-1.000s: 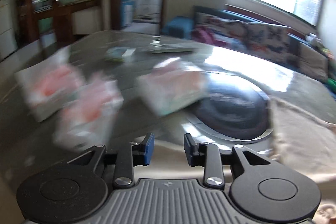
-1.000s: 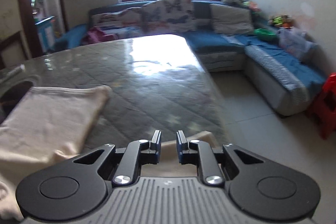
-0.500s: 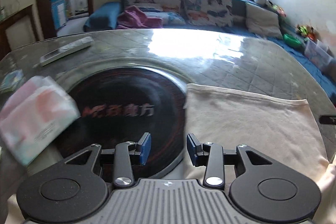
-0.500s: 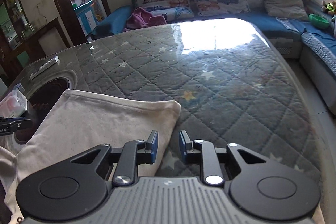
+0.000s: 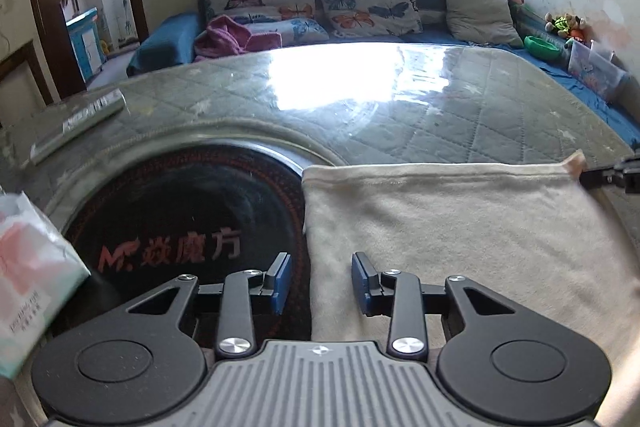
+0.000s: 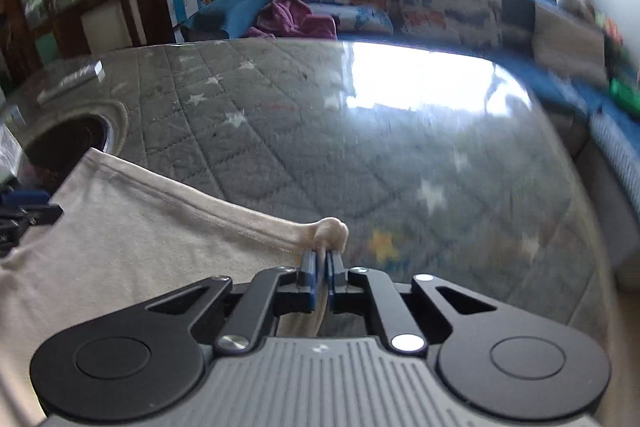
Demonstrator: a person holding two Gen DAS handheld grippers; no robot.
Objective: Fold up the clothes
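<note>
- The left gripper [image 5: 320,281] hangs low over the table [image 5: 460,107] with its blue-padded fingers spread wide apart and nothing between them
- Its left finger sits above the dark round cooktop [image 5: 180,211] set into the table, its right finger above the cream garment [image 5: 460,227]; the garment's left edge runs up between the two
- The cream garment lies spread flat on the quilted, glass-covered table, its left part overlapping the rim of the cooktop, its hemmed far edge running straight across
- The right gripper [image 6: 320,263] has its fingers pressed together on the far right corner of the garment [image 6: 140,247]; a small bunched knob of cloth pokes out just past the fingertips
- In the left wrist view that same corner is raised a little, with the tip of the right gripper [image 5: 612,173] at it on the frame's right edge
- A pack of tissues [image 5: 32,279] in pink and white wrap sits at the left edge, beside the cooktop
- A silver remote control [image 5: 76,125] lies on the table further back on the left
- Behind the table a blue sofa [image 5: 176,35] carries butterfly cushions [image 5: 366,1] and a crumpled purple cloth [image 5: 232,37]
</note>
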